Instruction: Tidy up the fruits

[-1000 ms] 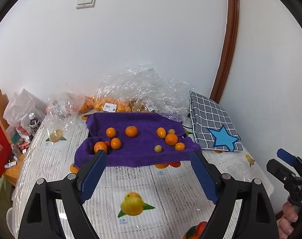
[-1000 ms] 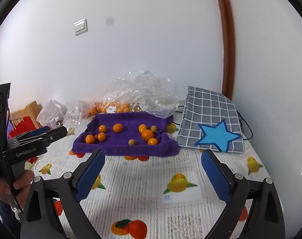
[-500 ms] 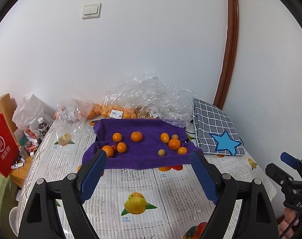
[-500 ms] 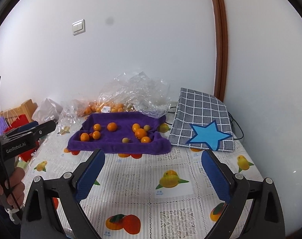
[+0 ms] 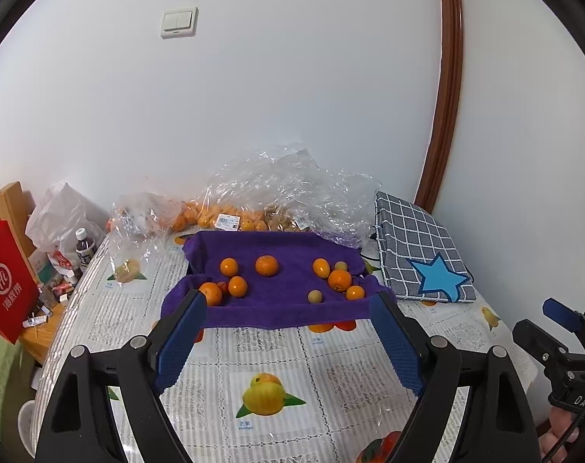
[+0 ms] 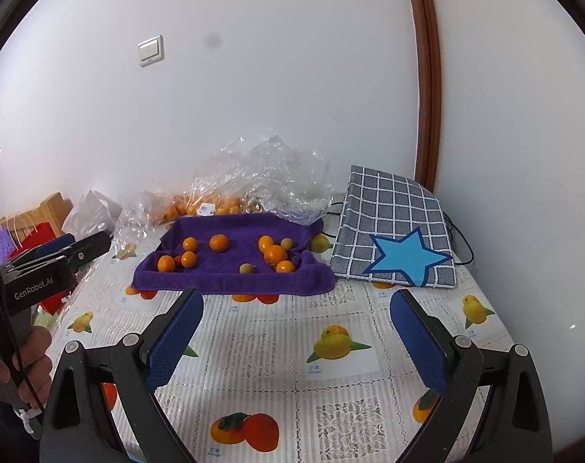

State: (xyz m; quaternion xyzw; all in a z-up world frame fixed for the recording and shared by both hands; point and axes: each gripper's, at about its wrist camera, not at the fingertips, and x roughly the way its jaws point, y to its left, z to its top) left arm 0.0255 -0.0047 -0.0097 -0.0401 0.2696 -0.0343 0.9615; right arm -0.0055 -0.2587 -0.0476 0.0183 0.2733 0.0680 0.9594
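a round worktop (image 6: 277, 351) covered with a cloth printed with fruit pictures; the small caption under a yellow fruit reads "mango". near the far edge lies a purple towel (image 5: 269, 301) with raised edges, holding loose oranges (image 5: 266, 265) and a few smaller pale fruits (image 5: 314, 296); one cluster sits at its left, another at its right. behind the towel, crumpled clear plastic bags (image 5: 292, 185) hold more oranges, with a white price sticker (image 5: 227, 222) too small to read. to the right, a grey checked cloth bag (image 6: 396, 227) with a blue star leans near the wall. at the left edge stand a red paper bag (image 5: 5, 274) with white chinese characters and a small bottle (image 5: 85, 247). a light switch (image 5: 179, 21) is on the white wall.

the left gripper (image 5: 288, 343) hovers above the worktop short of the towel, jaws spread wide, holding nothing. the right gripper (image 6: 296, 343) hovers likewise, jaws wide apart and empty. in the right wrist view the other handheld unit shows at the left, printed "genrobot.ai".
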